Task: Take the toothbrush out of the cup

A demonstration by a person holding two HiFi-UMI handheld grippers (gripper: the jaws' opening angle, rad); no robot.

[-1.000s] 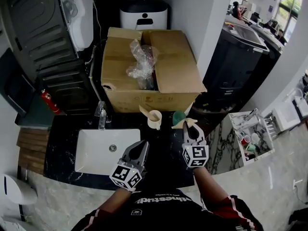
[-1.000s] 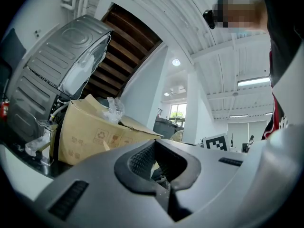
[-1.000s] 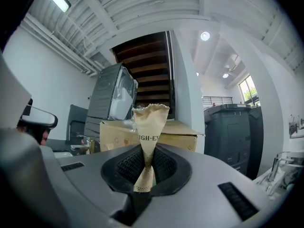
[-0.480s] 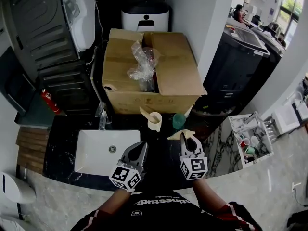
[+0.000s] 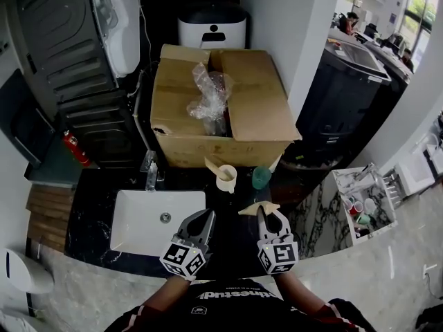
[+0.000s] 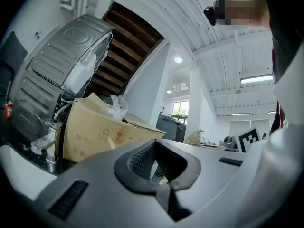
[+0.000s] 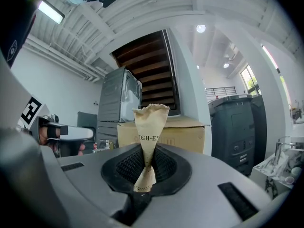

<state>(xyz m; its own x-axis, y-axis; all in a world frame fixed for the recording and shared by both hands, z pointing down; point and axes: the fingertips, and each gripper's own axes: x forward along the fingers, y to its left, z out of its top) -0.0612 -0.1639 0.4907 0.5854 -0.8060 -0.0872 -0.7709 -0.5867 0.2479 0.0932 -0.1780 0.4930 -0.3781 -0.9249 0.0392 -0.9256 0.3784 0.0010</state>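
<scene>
**Legible markings: one partial word, pictograms, unreadable print**

The tan paper packet (image 7: 151, 122) carries dark printed capitals. Only "IGH-EN" shows in the right gripper view, and the rest curves out of sight. The cardboard box (image 6: 90, 127) bears a row of faint handling pictograms on its side, a recycling sign among them, with no words readable. White lettering on the person's dark shirt (image 5: 228, 303) is too small to read.

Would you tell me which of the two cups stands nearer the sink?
The cream cup, with a pale stick leaning out of it; the green cup stands to its right, farther from the sink.
</scene>
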